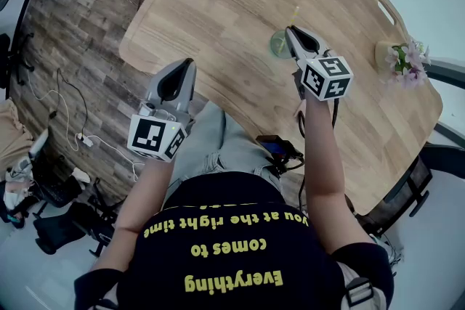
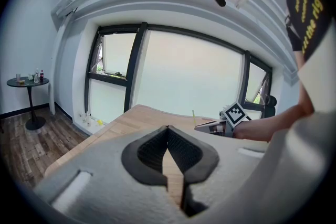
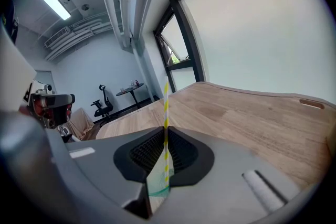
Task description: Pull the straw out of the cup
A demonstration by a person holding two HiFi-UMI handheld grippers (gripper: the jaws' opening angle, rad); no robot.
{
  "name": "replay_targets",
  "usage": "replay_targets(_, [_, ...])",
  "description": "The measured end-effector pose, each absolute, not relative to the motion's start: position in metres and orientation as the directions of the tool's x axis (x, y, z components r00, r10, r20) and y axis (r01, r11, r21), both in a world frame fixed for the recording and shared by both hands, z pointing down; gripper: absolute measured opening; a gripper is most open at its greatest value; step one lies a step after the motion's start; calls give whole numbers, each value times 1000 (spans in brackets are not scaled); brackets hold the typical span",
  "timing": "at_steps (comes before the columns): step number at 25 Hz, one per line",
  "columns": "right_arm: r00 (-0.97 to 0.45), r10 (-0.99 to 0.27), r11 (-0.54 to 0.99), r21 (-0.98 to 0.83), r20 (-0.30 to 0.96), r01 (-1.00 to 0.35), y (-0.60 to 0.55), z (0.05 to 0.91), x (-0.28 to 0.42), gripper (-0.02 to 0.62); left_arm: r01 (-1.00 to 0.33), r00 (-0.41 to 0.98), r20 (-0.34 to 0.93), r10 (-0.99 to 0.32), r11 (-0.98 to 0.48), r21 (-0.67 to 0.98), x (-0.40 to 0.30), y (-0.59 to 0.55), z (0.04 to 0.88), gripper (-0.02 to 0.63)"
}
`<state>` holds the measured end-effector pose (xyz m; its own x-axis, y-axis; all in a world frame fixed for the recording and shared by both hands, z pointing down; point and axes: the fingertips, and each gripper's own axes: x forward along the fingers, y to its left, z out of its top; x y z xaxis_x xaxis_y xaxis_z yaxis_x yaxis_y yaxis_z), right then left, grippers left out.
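A clear cup [image 1: 279, 44] with a greenish rim stands on the wooden table [image 1: 218, 3], and a yellow-and-white striped straw [image 1: 294, 14] rises from it. My right gripper [image 1: 290, 30] reaches over the cup. In the right gripper view the straw [image 3: 166, 99] runs upright through the tips of my right gripper [image 3: 165, 128], which are shut on it above the cup [image 3: 156, 182]. My left gripper [image 1: 187, 63] hangs at the table's near edge. It is shut with nothing in it [image 2: 168, 128], well to the left of the cup.
A small pot of pink flowers [image 1: 405, 58] stands at the table's right end, near a handle slot [image 1: 386, 11]. Cables and chair bases lie on the wood floor [image 1: 65, 83] to the left. A round side table [image 2: 27, 82] stands by the far wall.
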<state>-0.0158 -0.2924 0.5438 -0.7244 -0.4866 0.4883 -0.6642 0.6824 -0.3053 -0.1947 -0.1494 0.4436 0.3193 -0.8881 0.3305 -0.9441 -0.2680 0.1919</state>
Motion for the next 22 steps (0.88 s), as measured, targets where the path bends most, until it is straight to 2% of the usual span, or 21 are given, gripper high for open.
replay_targets(22, [-732, -584, 663, -315, 350, -679, -293, 475, 0, 32, -929, 361, 285, -888, -316, 191, -188, -154, 429, 0])
